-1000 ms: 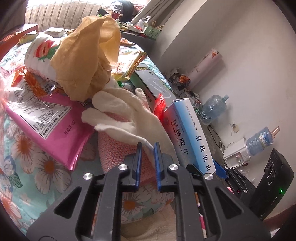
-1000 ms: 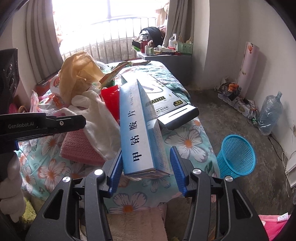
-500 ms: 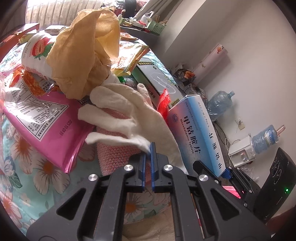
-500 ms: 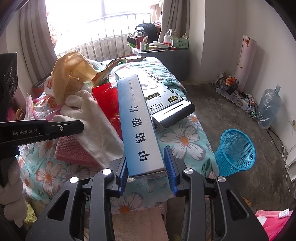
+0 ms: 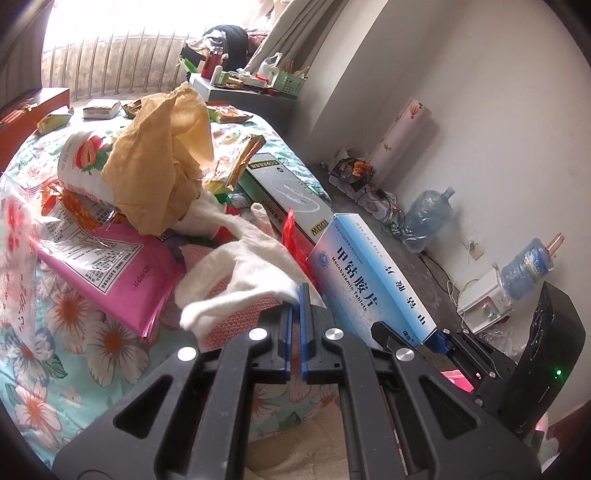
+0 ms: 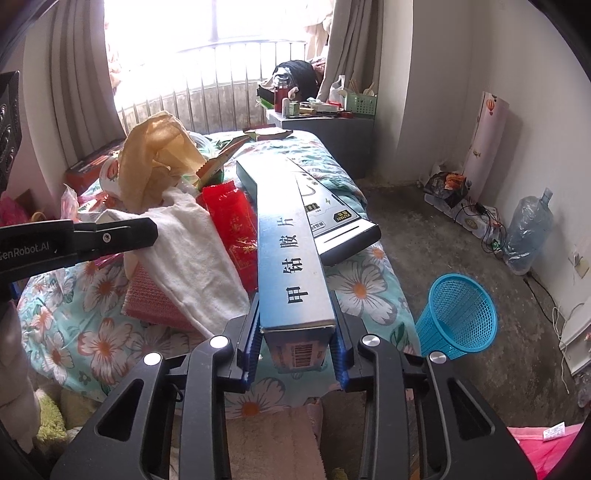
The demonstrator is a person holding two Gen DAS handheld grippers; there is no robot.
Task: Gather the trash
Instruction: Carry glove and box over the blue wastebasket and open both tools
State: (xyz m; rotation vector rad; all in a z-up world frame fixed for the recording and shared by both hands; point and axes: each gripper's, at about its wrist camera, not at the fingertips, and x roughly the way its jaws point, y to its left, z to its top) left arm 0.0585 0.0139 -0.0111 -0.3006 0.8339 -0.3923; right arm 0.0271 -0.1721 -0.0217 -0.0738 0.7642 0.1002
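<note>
Gripping white glove (image 5: 255, 273) and blue box (image 6: 291, 273)

White glove (image 5: 255, 273): limp, pinched at one edge, draped over the pink mat.
Blue box (image 6: 291, 266): long, clamped at its near end.

bright daylight, blown-out window (image 6: 221, 33)
fisheye bends and darkens frame edges; centre sharp, upper-left glare washes detail.
</note>
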